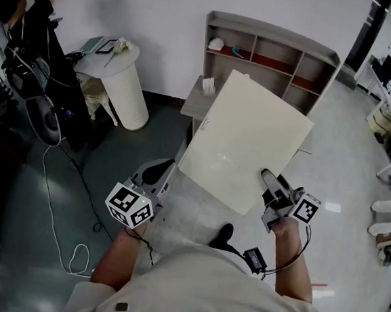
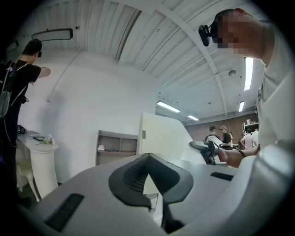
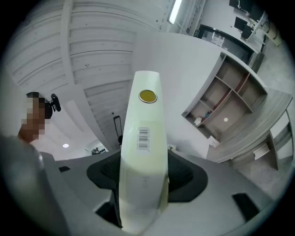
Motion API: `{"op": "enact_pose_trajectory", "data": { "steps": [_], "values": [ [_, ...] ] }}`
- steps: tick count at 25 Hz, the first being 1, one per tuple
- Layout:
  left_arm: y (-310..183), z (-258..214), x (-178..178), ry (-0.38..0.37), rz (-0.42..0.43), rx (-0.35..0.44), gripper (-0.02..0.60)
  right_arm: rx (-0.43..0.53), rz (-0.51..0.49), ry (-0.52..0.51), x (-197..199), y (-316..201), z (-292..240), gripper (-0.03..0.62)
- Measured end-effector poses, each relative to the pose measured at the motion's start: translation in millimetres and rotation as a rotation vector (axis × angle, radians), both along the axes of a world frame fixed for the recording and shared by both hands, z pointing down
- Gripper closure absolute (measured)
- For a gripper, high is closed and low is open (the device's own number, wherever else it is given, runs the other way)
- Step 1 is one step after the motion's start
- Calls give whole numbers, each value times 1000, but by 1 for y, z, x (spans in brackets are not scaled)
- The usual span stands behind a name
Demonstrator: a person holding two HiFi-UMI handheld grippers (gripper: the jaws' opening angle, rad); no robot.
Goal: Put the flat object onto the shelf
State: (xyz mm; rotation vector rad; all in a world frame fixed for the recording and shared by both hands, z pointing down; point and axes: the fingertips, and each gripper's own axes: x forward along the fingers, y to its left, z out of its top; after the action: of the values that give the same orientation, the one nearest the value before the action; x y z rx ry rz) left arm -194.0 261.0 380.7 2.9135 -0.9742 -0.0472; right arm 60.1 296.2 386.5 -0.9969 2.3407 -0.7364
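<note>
The right gripper (image 1: 269,174) clamps its jaws on the board (image 1: 248,139), while the left gripper (image 1: 161,173), jaws closed, sits at its corner.

The flat board (image 1: 248,139) is cream and smooth with a faint sheen (a paper barcode label (image 3: 144,137) on its edge). The shelf (image 1: 274,36) looks like matt grey laminate, and the floor (image 1: 345,151) is glossy. The right gripper (image 3: 140,173) is matt grey plastic, and its fingers (image 3: 185,176) have ribbed black pads.

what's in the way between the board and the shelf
Nothing visible. The flat board, clamped in the left gripper and right gripper, hangs in front of the shelf; it hides part of the grey ledge at the shelf's foot.
</note>
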Motion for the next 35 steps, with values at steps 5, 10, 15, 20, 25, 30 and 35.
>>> {"op": "enact_pose_trajectory", "data": {
  "steps": [5, 10, 15, 20, 25, 30, 35],
  "values": [
    [0, 0, -2, -11, 3, -3, 566, -54, 33, -30, 6, 0, 10, 307],
    [-1, 8, -1, -17, 3, -8, 566, -20, 23, -23, 5, -2, 10, 307],
    [1, 21, 2, -12, -11, -28, 566, -54, 28, -50, 13, -2, 26, 307],
    [-16, 22, 11, -20, -22, -35, 567, -32, 17, -47, 22, -22, 23, 306],
    [-42, 27, 32, -26, -26, -43, 566, -45, 12, -56, 42, -49, 31, 306],
    [-75, 30, 70, -33, -19, -44, 567, -46, 18, -68, 80, -80, 35, 306],
    [-117, 34, 123, -27, -10, -52, 566, -54, 31, -62, 131, -115, 41, 306]
  ]
}}
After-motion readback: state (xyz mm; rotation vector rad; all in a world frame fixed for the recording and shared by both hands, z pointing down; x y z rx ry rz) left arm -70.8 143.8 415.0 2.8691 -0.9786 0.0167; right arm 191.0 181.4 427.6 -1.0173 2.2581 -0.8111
